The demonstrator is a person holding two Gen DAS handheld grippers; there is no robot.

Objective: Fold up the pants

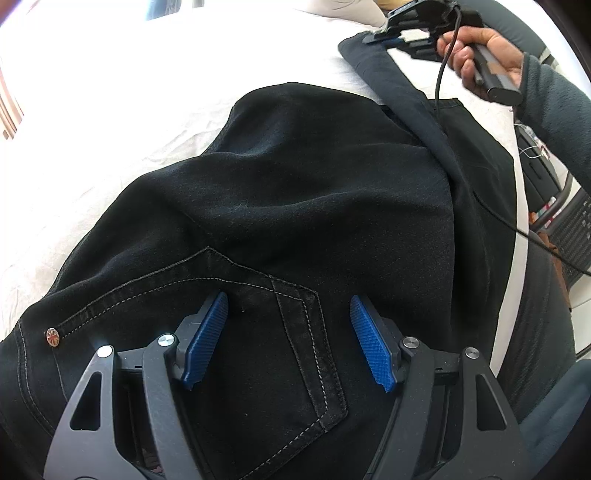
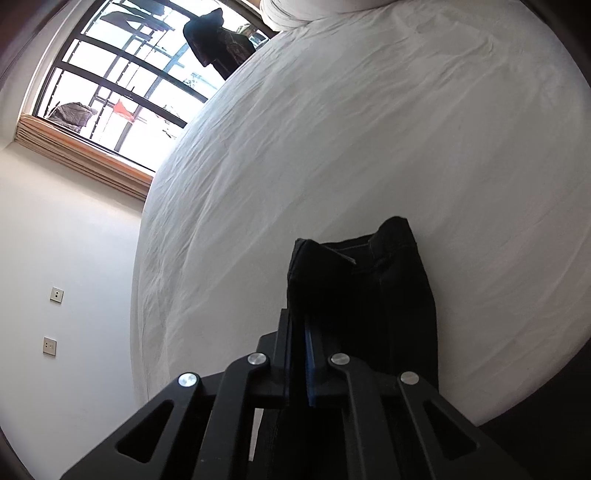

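Note:
Black jeans [image 1: 295, 192] lie rumpled on a white bed sheet [image 1: 110, 122]. My left gripper [image 1: 290, 306] is open, its blue pads [image 1: 207, 339] on either side of the back pocket [image 1: 303, 350] near the waistband rivet [image 1: 52, 336]. My right gripper [image 1: 384, 38] shows in the left wrist view at the far end, shut on a leg end lifted off the bed. In the right wrist view my right gripper [image 2: 298, 325] is shut on black denim [image 2: 362, 288], which hangs over the sheet [image 2: 369, 129].
The bed edge runs along the right of the left wrist view, with a black mesh chair [image 1: 576, 229] and a cable [image 1: 491, 214] beside it. A window [image 2: 122, 74] and white wall with sockets [image 2: 56, 294] lie beyond the bed. A pillow [image 2: 295, 11] sits at the bed's far end.

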